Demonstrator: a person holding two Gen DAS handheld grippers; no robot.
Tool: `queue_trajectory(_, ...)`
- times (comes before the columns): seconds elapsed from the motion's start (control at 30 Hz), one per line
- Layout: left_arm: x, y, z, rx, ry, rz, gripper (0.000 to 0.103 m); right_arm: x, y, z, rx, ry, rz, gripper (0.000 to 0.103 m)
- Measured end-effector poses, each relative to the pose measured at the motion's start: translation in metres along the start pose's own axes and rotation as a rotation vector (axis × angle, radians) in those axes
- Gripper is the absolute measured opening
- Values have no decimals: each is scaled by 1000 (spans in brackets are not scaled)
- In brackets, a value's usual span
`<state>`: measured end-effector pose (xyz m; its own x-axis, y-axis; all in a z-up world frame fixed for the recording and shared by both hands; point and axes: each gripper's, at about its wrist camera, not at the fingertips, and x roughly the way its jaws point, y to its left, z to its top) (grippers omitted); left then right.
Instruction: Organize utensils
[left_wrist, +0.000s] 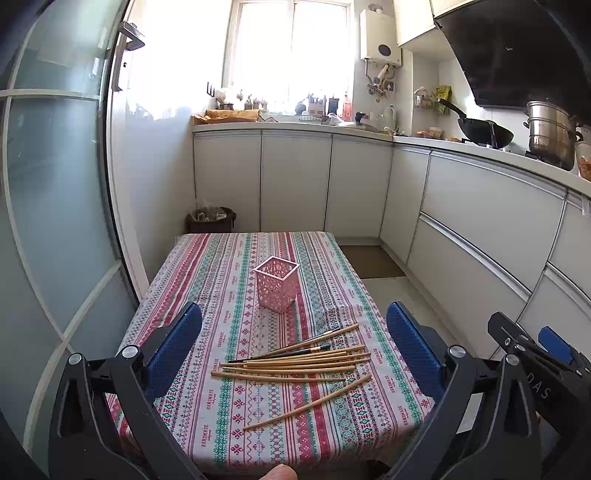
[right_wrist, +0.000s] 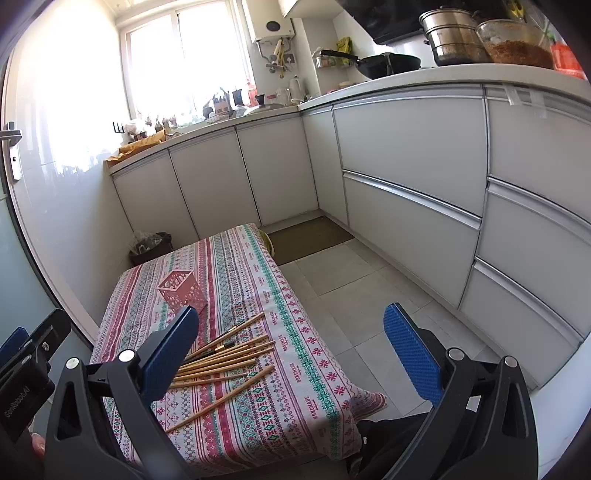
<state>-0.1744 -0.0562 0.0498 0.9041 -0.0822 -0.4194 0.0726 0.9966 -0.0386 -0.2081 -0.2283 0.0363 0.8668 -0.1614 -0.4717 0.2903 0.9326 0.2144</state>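
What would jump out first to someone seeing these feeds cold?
Probably the loud striped tablecloth, then the fan of wooden chopsticks scattered near its front edge, with a couple of dark-tipped sticks mixed in. Behind them, near the table's middle, a pink perforated holder stands upright and looks empty. Both tools, left and right, hang open, holding nothing.

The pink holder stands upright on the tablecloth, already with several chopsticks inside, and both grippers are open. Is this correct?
Not quite: the left wrist view shows the pink holder empty; the chopsticks lie on the tablecloth before it. The rest is correct.
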Motion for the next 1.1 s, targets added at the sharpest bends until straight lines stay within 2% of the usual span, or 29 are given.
queue_trajectory(0.43,8,-2,-1,4,19,5,96,8,0,0,4,24,8,97)
queue_trajectory(0.63,30,-4,-1,20,60,4,96,28,0,0,10,63,10,97)
queue_trajectory(0.73,57,-5,4,60,120,-25,96,48,-7,2,43,125,35,97)
queue_trajectory(0.83,97,-9,13,152,207,-76,96,77,-19,3,105,225,107,97)
queue_trajectory(0.93,147,-24,17,291,347,-189,96,114,-37,0,196,333,183,97)
queue_trajectory(1.0,179,-37,15,384,413,-201,96,140,-49,-6,266,394,217,97)
queue_trajectory(1.1,223,-51,10,455,522,-245,96,172,-59,-15,320,458,234,97)
